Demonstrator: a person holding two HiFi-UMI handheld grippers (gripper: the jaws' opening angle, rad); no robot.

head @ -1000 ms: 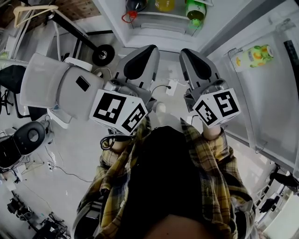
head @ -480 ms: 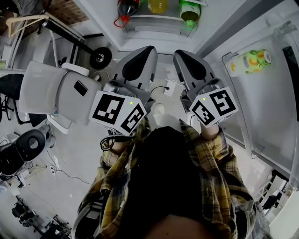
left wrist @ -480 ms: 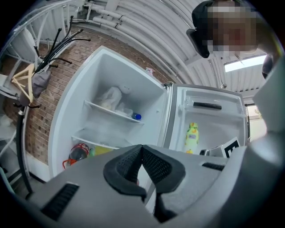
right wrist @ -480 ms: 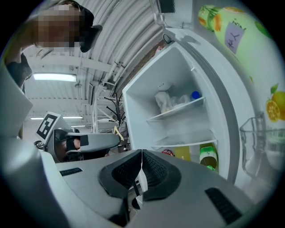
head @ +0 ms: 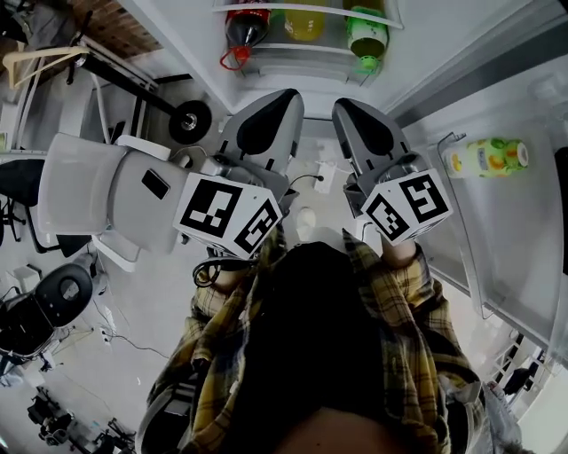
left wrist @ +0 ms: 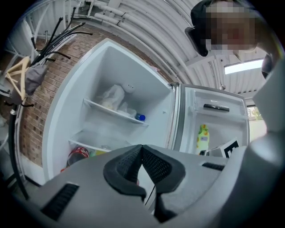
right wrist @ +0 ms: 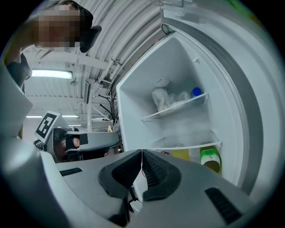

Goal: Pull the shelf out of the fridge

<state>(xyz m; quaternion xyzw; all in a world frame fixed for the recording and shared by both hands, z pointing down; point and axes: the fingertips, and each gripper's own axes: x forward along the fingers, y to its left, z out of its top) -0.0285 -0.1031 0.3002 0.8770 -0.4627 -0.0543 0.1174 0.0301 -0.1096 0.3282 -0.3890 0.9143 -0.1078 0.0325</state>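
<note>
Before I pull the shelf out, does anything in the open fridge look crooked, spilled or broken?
Nothing stands out. The upper shelf and lower shelf both sit straight, and no spill or damage shows.

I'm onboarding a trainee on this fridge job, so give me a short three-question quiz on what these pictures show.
1. True or false: the left hand-held gripper and right hand-held gripper are both shut and empty.
2. The yellow-green juice bottle sits: A) on the open fridge door; B) on the floor; C) in a hand-held gripper.
3. How many bottles does the head view show low inside the fridge?
Key: 1 true; 2 A; 3 three: cola bottle, yellow bottle, green bottle.
</note>
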